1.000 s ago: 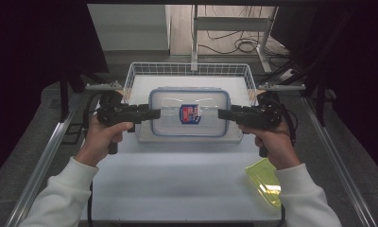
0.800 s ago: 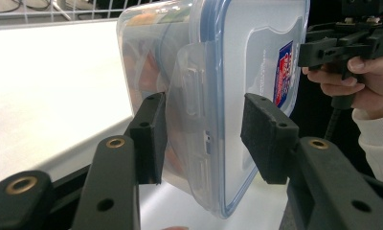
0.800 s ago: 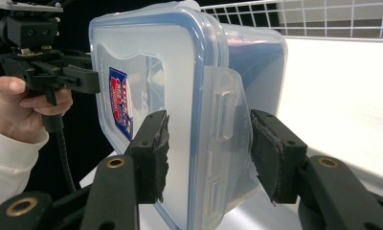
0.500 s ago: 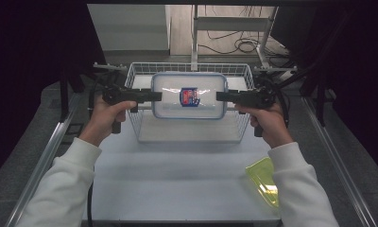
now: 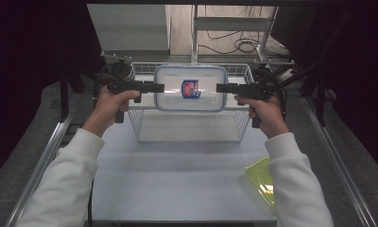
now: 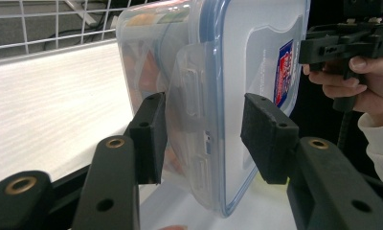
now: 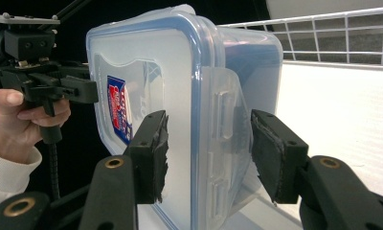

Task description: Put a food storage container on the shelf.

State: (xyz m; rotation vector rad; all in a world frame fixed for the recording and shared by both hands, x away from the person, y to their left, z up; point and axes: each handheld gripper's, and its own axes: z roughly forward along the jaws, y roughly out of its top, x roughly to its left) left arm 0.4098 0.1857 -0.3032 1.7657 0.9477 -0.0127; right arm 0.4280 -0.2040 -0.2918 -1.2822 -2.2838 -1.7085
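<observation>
The plastic box (image 5: 190,88) with the blue-edged lid hung in the air over the wire basket (image 5: 142,127), level and flat, with its sticker facing up. Something orange showed through its clear side in the left gripper view.

The left gripper (image 5: 156,87) held one short end of the box and the right gripper (image 5: 220,88) held the other. Each gripper was about half open, with one pad above the lid and one pad under the box, squeezing across the side clip. In the left gripper view the upper pad (image 6: 268,136) looked a tiny bit off the lid, so that grip might have been light.

To do this step well, both hands had to go down together at the same speed, so the box stayed flat and did not tip. The squeeze should have stayed firm until the box sat on the basket floor. The box needed to stay between the basket walls and not bump the rim. Only then should the grippers let go.

A yellow sheet (image 5: 262,182) lay on the white table (image 5: 177,184), well away from the basket.
</observation>
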